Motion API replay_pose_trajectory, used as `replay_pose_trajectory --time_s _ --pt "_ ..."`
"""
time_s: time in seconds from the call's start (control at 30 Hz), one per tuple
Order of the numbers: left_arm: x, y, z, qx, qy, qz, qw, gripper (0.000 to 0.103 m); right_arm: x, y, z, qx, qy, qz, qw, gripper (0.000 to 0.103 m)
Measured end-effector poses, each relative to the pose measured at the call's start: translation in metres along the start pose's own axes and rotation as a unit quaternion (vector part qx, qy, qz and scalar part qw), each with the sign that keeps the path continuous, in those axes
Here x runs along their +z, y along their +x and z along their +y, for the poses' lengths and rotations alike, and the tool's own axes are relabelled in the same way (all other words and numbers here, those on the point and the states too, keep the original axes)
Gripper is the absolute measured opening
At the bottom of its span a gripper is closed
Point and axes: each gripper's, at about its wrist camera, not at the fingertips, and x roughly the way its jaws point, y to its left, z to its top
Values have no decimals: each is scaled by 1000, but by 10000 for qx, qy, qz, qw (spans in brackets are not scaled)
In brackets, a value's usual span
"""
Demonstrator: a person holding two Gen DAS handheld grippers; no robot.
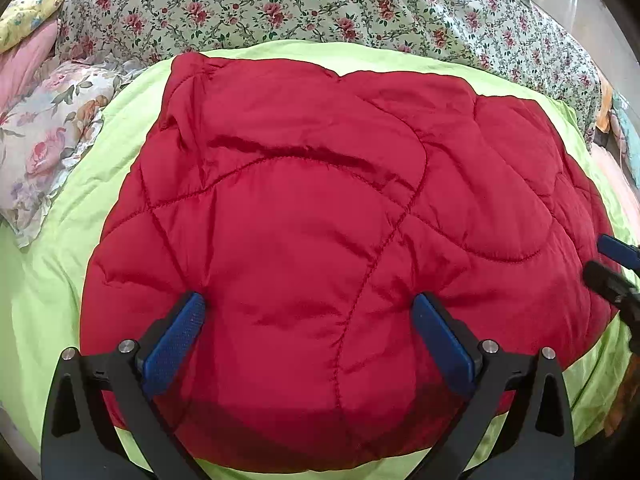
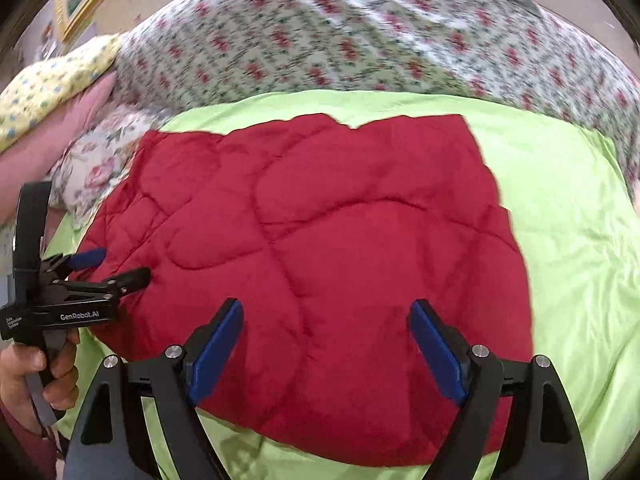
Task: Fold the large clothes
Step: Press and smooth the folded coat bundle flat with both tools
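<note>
Red quilted garment (image 2: 320,264) flat — left tongs (image 2: 116,266) (marked "GenRobot.AI") beside it.

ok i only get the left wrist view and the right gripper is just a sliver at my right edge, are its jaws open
Observer: Yes. The right gripper has its jaws wide open above the near part of the red quilted garment, with nothing pinched between them.
Operator: and how does my left gripper look from that side
Observer: The left gripper is at the garment's left edge, jaws open, with no fabric gripped.
Operator: can you see what's holding it
Observer: A hand is wrapped around its handle at the lower left.
Operator: how much room is right of the garment
Observer: A broad stretch of bare green sheet lies there.
</note>
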Motion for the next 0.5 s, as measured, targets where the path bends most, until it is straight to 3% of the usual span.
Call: replay_pose_trajectory --time_s 0.13,0.5 --pt "1 0 0 -2 6 18 10000 103 4 27 1 -255 -157 267 9992 88" --pt "2 0 0 2 5 19 10000 103 23 58 -19 -433 58 266 9987 90"
